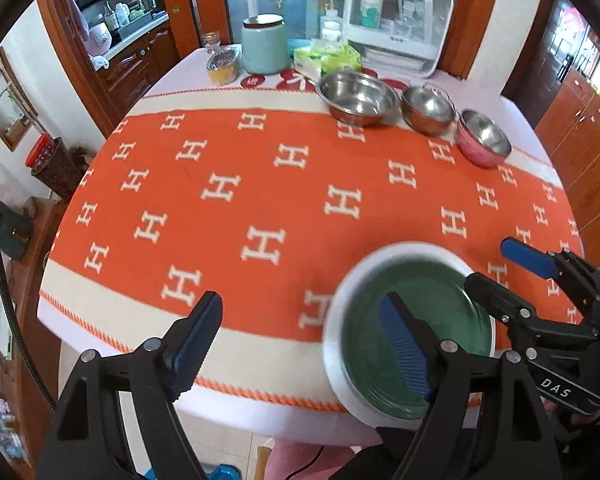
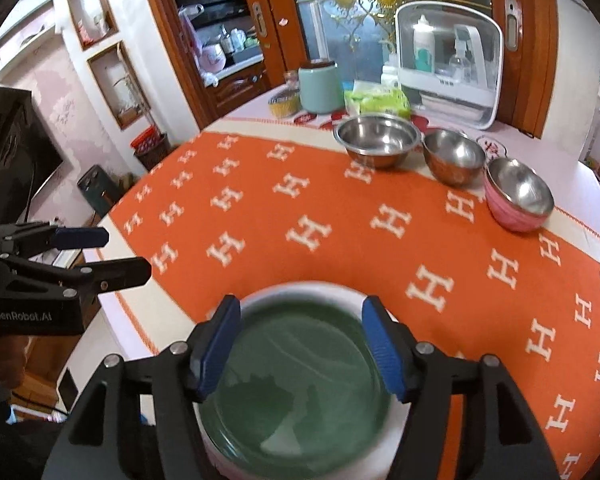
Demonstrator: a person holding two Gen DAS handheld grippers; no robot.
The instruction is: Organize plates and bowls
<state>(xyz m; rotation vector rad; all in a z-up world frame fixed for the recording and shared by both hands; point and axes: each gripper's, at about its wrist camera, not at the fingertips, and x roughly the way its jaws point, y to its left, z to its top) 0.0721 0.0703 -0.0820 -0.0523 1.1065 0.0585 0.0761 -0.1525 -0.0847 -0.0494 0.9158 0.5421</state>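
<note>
Nearest the cameras, the right gripper hangs over the green plate, its jaws apart with one blue pad to each side of the plate's middle and nothing pressed between them. The plate sits nested in a white plate, and the pair lies flat at the near edge of the table, on the orange cloth.

The left gripper stands to the left of the plates, jaws wide apart and empty; its right pad shows above the green plate's near side, its left pad over bare cloth. In the left wrist view the plates lie to the right of its jaws, so the right gripper looks the nearer and better centred of the two.

Farther off, across open cloth, three bowls stand in a row near the table's far side: a large steel bowl, a smaller steel bowl just beside it, and a pink bowl at the right end. They lie ahead and to the right of both grippers, with the right one nearer. Being round, the plates and bowls offer no long axis; any grip likely has to take a rim.

Behind the bowls stand a green jar and a white case.
</note>
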